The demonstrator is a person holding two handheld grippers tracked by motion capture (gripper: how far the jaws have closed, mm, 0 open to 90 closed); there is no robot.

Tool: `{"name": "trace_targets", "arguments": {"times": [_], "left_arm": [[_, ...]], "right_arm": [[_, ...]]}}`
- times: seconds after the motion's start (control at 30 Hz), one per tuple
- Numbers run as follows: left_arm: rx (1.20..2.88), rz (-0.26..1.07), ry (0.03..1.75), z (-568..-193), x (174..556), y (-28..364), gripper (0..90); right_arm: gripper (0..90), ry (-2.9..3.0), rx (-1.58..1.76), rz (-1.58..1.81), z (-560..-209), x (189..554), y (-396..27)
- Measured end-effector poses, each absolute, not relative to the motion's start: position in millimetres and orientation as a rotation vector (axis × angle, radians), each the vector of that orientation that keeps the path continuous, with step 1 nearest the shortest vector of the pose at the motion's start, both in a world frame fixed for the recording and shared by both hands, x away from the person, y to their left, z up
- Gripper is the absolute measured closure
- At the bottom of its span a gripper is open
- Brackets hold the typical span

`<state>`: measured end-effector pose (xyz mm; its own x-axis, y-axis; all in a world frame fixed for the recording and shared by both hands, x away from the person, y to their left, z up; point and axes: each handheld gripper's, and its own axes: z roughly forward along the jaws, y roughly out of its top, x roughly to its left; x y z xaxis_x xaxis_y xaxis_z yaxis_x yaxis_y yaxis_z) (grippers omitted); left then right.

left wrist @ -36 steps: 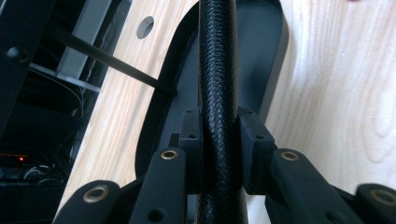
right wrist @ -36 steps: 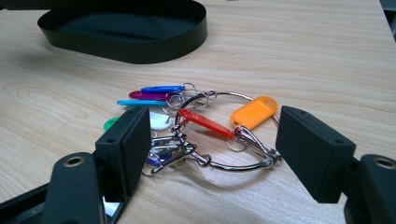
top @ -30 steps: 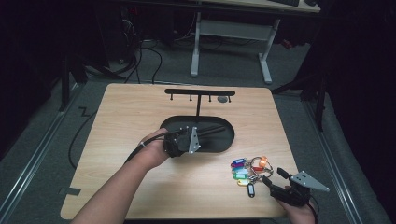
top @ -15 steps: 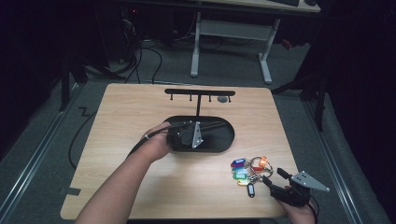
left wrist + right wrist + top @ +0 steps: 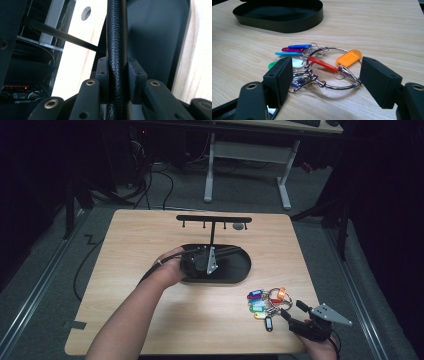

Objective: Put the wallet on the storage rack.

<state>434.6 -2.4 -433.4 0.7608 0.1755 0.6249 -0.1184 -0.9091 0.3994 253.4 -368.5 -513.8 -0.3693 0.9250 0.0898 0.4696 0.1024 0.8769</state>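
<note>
With the left gripper [image 5: 220, 256] seemingly pinching the stand's post [image 5: 117, 50], hold it steady while the spread right gripper [image 5: 324, 82] closes on the keyring [image 5: 329, 68] at its 12 o'clock.

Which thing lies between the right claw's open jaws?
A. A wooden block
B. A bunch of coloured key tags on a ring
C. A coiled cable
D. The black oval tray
B: in the right gripper view the right claw stands open on either side of the key tags on the table, without touching them; the tray sits farther off.
</note>
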Motion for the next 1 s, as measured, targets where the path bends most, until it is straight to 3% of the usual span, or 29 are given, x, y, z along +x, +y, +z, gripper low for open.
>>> {"name": "trace_targets", "arguments": {"times": [1.0], "left_arm": [[2.658,0.953,0.013,-470.0,457.6,4.8,73.1]], "right_arm": [[27.3,1.900,1.376,1.211,-516.9,253.1,-368.3]]}}
